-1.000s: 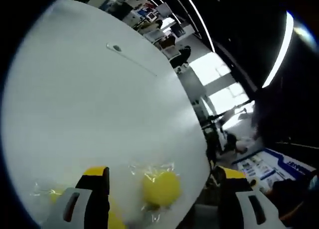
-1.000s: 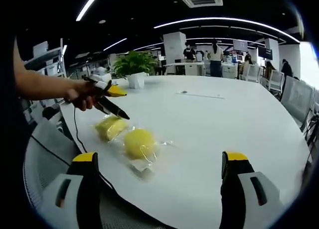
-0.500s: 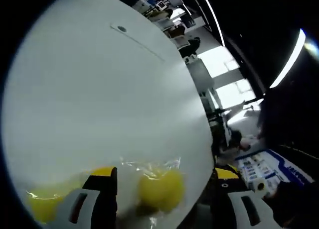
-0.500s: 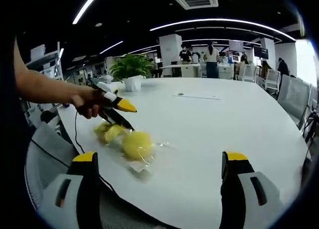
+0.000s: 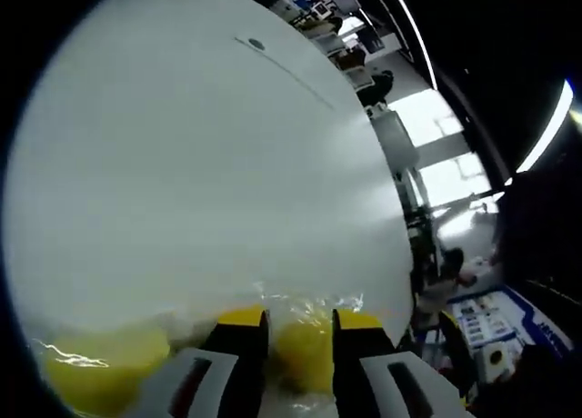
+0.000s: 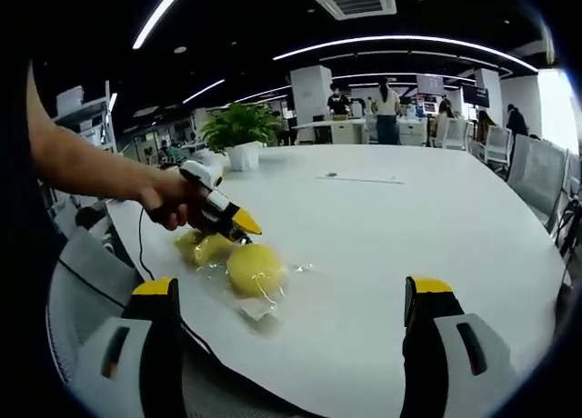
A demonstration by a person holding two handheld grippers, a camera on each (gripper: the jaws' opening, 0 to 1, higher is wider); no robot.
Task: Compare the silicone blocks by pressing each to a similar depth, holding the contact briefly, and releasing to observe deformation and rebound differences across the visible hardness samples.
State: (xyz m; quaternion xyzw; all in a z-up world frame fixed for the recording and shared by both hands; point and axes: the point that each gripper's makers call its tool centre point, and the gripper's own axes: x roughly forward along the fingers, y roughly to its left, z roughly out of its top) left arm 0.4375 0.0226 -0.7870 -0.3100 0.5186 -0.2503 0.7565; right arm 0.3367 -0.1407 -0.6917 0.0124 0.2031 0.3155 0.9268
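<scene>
Silicone block [image 6: 255,269], bagged, near table [image 6: 391,245] edge; left gripper [image 6: 238,224] nearly closed, tips meeting it. Press straight, match depth. Right gripper [image 6: 296,300] open, idle.

Left gripper view: set very close over the white table [image 5: 200,164], angled steeply down, apparently rolled, with the office windows beyond the table edge. Right gripper view: set back from the table's [image 6: 382,227] near edge, roughly level, facing across it toward the potted plant [image 6: 238,127]. Shared: the table and the two yellow silicone blocks [image 6: 238,259] [image 5: 305,354] on it.
</scene>
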